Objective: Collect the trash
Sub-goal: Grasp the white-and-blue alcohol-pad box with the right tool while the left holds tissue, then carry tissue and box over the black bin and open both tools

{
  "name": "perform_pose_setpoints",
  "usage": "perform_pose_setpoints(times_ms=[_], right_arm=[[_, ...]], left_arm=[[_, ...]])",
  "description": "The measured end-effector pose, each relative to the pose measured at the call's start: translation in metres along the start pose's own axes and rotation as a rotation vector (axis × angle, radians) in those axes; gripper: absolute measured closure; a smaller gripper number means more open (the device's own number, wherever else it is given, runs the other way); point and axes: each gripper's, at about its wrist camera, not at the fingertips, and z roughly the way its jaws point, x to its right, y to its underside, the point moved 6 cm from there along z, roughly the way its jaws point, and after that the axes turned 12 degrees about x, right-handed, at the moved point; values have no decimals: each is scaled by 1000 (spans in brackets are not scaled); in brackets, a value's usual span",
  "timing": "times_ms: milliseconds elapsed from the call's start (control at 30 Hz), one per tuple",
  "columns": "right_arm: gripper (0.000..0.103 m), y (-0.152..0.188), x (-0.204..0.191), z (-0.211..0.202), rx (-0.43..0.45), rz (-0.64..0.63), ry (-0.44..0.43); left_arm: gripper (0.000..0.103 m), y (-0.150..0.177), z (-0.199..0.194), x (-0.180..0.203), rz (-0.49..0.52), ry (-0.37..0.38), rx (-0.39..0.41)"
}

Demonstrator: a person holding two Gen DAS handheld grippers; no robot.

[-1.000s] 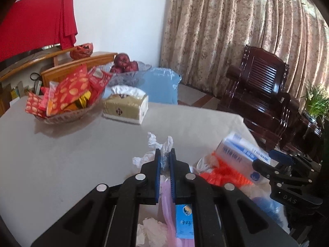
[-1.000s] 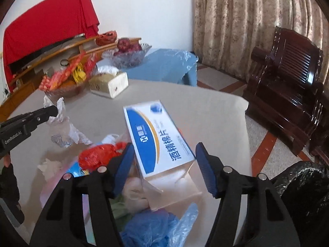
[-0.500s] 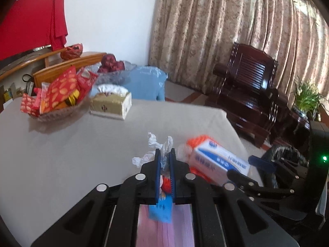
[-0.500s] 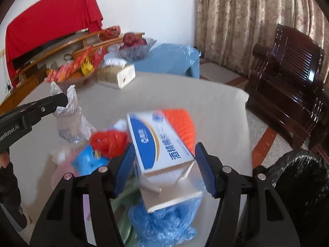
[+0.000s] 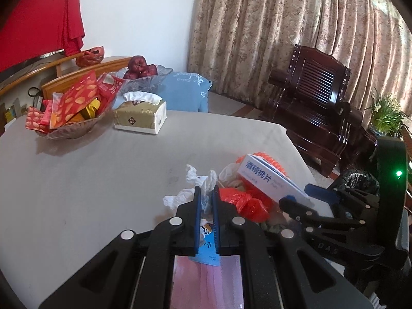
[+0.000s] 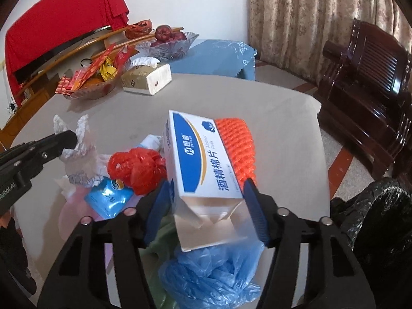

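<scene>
My left gripper (image 5: 206, 195) is shut on a crumpled clear plastic wrapper (image 5: 203, 180) and holds it above the trash pile; in the right wrist view this gripper (image 6: 64, 139) and wrapper (image 6: 79, 154) sit at the left. My right gripper (image 6: 206, 193) has its jaws closing on the open near end of a white and blue box (image 6: 203, 159), both pads against its sides. The box (image 5: 267, 177) tilts over an orange foam net (image 6: 237, 149). A red plastic bag (image 6: 136, 167), a blue sachet (image 6: 108, 198) and a blue plastic bag (image 6: 213, 270) lie around it.
The pile sits near the right edge of a grey table (image 5: 77, 180). A black trash bag (image 6: 373, 219) stands just off that edge. At the far side are a tissue box (image 5: 140, 118), a snack basket (image 5: 67, 113) and a fruit bowl (image 5: 144, 77). A dark wooden chair (image 5: 316, 97) is beyond.
The right jaws have narrowed onto the box, and the orange net has come into view behind it. The left gripper keeps its grip on the wrapper and has drifted slightly over the pile.
</scene>
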Motion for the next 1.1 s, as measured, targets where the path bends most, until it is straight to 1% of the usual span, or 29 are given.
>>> perform_pose_setpoints(times_ms=[233, 333, 367, 467, 600, 733, 800, 833, 1000, 1033, 1100], right_arm=[[55, -19, 2, -35, 86, 46, -31], [57, -25, 1, -51, 116, 43, -40], [72, -25, 1, -54, 117, 40, -48], [73, -23, 2, -62, 116, 44, -57], [72, -10, 3, -60, 81, 59, -66], [67, -1, -4, -57, 64, 44, -67], [61, 2, -8, -54, 53, 24, -62], [60, 3, -8, -51, 45, 17, -58], [60, 14, -6, -35, -5, -10, -22], [61, 16, -6, -32, -14, -12, -19], [68, 18, -5, -30, -17, -19, -17]], left_arm=[[95, -18, -15, 10, 1, 24, 42], [95, -24, -21, 17, 8, 38, 56], [95, -25, -23, 19, 6, 44, 58], [95, -26, -27, 26, 6, 56, 62], [95, -18, -28, 31, 6, 65, 44], [95, -10, -29, 31, 5, 58, 28], [95, -7, -29, 29, 5, 54, 23], [95, -6, -28, 28, 4, 51, 21], [95, -4, -26, 24, -2, 40, 14], [95, -4, -26, 24, -3, 39, 13], [95, -3, -25, 24, -3, 38, 9]])
